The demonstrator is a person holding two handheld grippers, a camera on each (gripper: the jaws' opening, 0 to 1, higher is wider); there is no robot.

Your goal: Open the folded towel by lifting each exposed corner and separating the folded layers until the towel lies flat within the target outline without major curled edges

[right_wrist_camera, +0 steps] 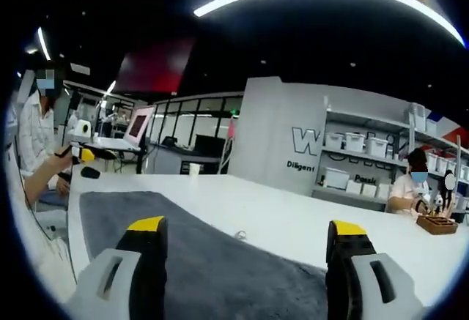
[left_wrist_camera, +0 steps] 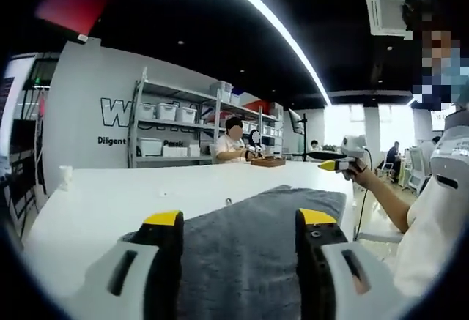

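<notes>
In my left gripper view, my left gripper (left_wrist_camera: 239, 225) gapes open over the grey towel (left_wrist_camera: 249, 239), spread near the desk's (left_wrist_camera: 110, 195) front edge. White bins (left_wrist_camera: 167, 111) fill the shelves (left_wrist_camera: 183, 126); contents unclear. My right gripper (right_wrist_camera: 248, 233) also stands open above the towel (right_wrist_camera: 220, 261).

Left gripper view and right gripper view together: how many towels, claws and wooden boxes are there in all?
grey towel: 1
claws: 2, the left claw and the right claw
wooden box: 1
Total: 4
</notes>
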